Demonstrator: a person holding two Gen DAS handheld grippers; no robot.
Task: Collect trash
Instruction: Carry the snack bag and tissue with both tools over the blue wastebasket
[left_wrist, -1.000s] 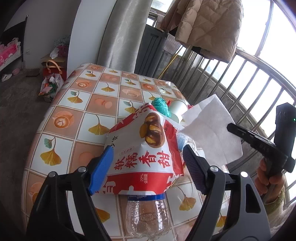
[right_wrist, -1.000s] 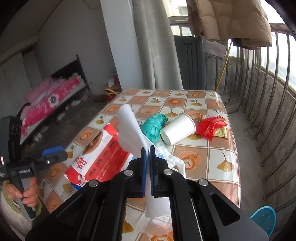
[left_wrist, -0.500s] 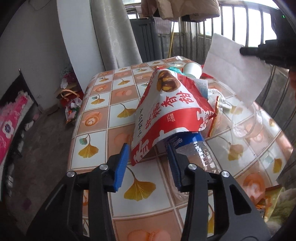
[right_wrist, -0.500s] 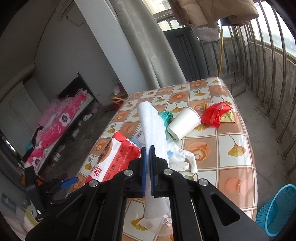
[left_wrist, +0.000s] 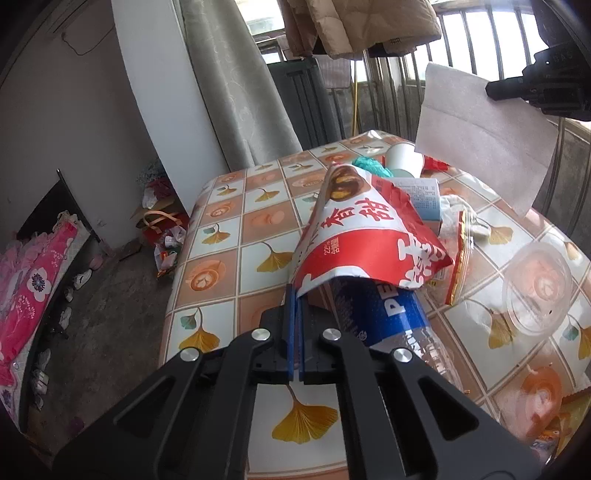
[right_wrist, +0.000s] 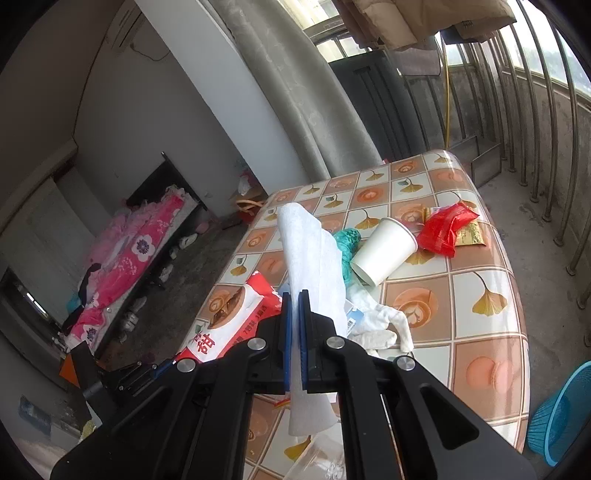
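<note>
A red and white snack bag (left_wrist: 365, 236) lies tented over a Pepsi bottle (left_wrist: 384, 314) on the tiled table (left_wrist: 221, 266). My left gripper (left_wrist: 295, 295) is shut on the snack bag's lower left corner. My right gripper (right_wrist: 294, 295) is shut on a white tissue (right_wrist: 314, 258), which hangs above the table. In the left wrist view the tissue (left_wrist: 480, 136) hangs from the right gripper (left_wrist: 517, 90) at the upper right. The snack bag (right_wrist: 236, 321) also shows left of the right gripper's fingers (right_wrist: 284, 325).
More litter lies on the table: a white paper cup (right_wrist: 384, 254), a red wrapper (right_wrist: 447, 229), a green bundle (right_wrist: 347, 240), a crumpled white glove (right_wrist: 380, 325) and a clear plastic lid (left_wrist: 535, 291). A blue basket (right_wrist: 561, 410) stands on the floor by the railing.
The left gripper's jaws have gone from wide open around the snack bag to shut on its corner, and the hand has rolled. The right gripper has kept the tissue, rolling a little.
</note>
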